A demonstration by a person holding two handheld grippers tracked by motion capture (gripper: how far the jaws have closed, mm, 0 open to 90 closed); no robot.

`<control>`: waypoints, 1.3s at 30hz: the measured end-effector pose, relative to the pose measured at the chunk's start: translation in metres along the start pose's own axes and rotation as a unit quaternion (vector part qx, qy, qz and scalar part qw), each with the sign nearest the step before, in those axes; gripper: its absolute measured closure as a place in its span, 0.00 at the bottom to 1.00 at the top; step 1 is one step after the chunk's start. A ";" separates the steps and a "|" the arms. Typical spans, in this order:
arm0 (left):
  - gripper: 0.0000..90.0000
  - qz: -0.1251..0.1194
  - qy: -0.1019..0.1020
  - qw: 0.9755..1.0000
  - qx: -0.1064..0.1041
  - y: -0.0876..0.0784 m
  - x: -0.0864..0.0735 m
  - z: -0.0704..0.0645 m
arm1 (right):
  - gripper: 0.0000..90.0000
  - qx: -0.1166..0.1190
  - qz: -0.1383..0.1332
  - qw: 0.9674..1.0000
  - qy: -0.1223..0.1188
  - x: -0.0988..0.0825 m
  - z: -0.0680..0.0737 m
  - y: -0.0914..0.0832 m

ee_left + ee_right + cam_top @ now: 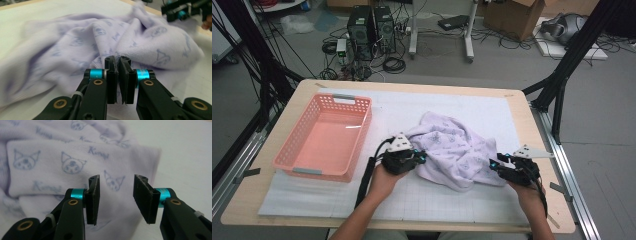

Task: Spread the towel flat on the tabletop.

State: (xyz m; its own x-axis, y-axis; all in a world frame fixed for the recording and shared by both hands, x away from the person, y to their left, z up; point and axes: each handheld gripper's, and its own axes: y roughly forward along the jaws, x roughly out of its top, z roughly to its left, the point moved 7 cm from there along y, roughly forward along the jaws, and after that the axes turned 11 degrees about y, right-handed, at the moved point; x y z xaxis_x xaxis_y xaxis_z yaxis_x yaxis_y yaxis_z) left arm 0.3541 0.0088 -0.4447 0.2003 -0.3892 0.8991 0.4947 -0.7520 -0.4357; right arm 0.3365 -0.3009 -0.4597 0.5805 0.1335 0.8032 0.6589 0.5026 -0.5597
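A lilac towel [452,145] printed with small cat faces lies crumpled on the white mat, right of centre. My left gripper [422,156] is at its left edge. In the left gripper view the left gripper [117,60] is shut with a thin fold of the towel [75,45] pinched between the pads. My right gripper [494,165] is at the towel's lower right corner. In the right gripper view the right gripper [116,178] is open just over the towel [50,162] near its hemmed edge, nothing pressed between the pads. The right gripper [180,12] is also visible beyond the towel.
A pink plastic basket [292,135] stands on the left part of the white mat [492,110]. The wooden table edge [542,150] runs close on the right. Black frame posts, cables and computer cases stand on the floor behind the table.
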 end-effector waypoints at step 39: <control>0.71 0.015 -0.036 0.991 0.127 0.017 0.004 0.076 | 0.96 -0.175 -0.031 0.981 0.082 0.063 -0.091 0.030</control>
State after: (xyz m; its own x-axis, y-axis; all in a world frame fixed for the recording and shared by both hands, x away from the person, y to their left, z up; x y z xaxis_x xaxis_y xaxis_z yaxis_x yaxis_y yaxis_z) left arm 0.4282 0.0345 -0.4452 0.2741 -0.3632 0.8905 0.6831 -0.5783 -0.4461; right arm 0.4357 -0.3549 -0.4443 0.5843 -0.0410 0.8105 0.8026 0.1774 -0.5696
